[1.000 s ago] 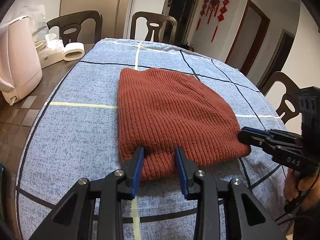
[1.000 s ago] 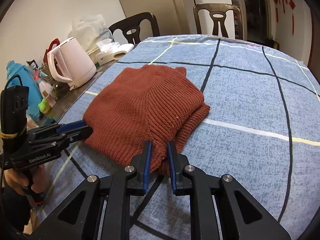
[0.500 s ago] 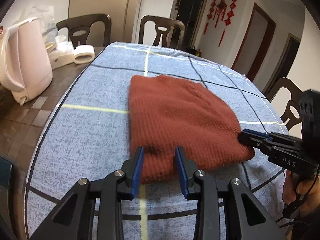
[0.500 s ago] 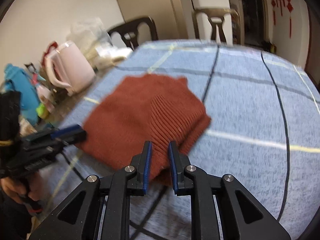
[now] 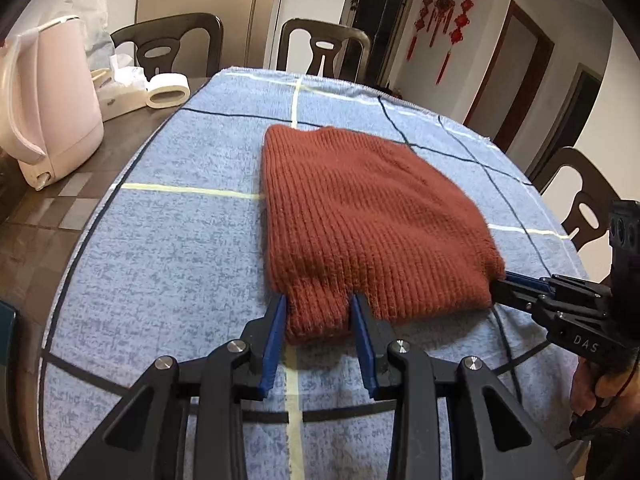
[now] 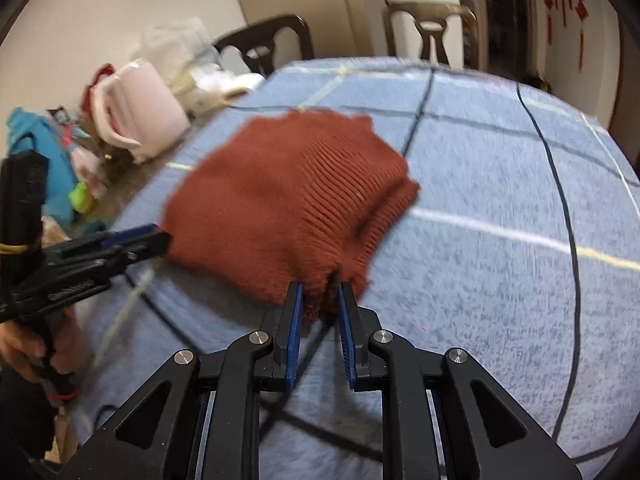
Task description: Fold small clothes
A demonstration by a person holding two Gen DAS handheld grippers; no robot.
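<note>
A folded rust-red knit sweater (image 5: 360, 216) lies on the blue checked tablecloth (image 5: 172, 240). My left gripper (image 5: 318, 312) is shut on the near left corner of its hem, with the knit bunched between the blue pads. My right gripper (image 6: 319, 294) is shut on the near right corner; it also shows in the left wrist view (image 5: 520, 284) at the sweater's right edge. In the right wrist view the sweater (image 6: 288, 200) is blurred and its near edge is raised off the cloth. The left gripper shows there at the left (image 6: 136, 236).
A pink electric kettle (image 5: 44, 96) stands on the bare brown tabletop to the left, with a white tape roll (image 5: 168, 90) and tissue behind it. Colourful clutter (image 6: 48, 160) lies beside the kettle. Dark wooden chairs (image 5: 324, 50) ring the table.
Both grippers have stayed shut on the sweater's near corners and have lifted its near edge. The sweater has shifted on the cloth and the right wrist view has become blurred with motion.
</note>
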